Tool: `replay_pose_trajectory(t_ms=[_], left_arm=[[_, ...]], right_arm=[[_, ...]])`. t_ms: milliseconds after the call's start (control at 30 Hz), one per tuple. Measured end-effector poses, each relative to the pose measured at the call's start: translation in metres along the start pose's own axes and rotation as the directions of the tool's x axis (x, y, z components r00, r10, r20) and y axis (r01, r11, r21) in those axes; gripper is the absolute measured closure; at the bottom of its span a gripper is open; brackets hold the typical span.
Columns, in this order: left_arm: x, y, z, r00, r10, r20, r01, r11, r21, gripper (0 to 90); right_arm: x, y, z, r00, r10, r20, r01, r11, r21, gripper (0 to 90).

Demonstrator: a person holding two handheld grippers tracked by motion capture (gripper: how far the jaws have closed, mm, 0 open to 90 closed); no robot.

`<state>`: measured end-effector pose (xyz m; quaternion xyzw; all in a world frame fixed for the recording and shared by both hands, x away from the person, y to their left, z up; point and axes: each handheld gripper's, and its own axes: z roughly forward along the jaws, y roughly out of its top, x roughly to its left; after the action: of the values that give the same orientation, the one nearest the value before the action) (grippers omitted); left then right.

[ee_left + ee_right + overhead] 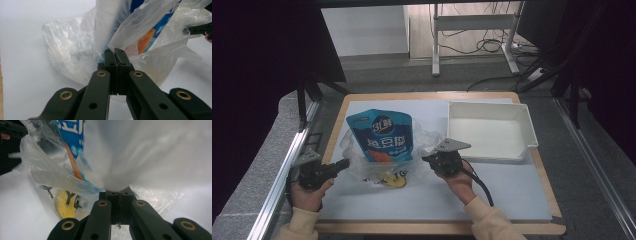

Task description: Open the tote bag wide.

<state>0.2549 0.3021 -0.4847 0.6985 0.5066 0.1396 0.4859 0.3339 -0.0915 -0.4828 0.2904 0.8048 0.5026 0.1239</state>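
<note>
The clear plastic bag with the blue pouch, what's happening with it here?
A person holds a gripper in each hand, one at each side of the clear plastic bag. The left gripper and the right gripper are each shut on the bag's film. The blue pouch sits partly inside the bag, on the white table mat. The white tray stands empty to the right.

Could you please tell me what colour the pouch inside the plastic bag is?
The pouch is blue with white lettering and an orange patch, clearest in the high view.
</note>
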Motion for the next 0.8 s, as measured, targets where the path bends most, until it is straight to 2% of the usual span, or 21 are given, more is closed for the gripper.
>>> replay_pose_trajectory(t_ms=[467,800], left_arm=[[0.007,-0.009,0.012,0.9998,-0.017,-0.013,0.017,0.999,0.041,90.0],[0.012,-0.014,0.017,0.9994,-0.034,-0.009,0.035,0.9975,0.062,90.0]], right_arm=[[-0.004,-0.016,0.016,0.9999,0.01,0.006,-0.011,0.997,0.073,88.4],[-0.009,-0.025,0.022,0.9993,0.036,0.005,-0.036,0.994,0.107,88.5]])
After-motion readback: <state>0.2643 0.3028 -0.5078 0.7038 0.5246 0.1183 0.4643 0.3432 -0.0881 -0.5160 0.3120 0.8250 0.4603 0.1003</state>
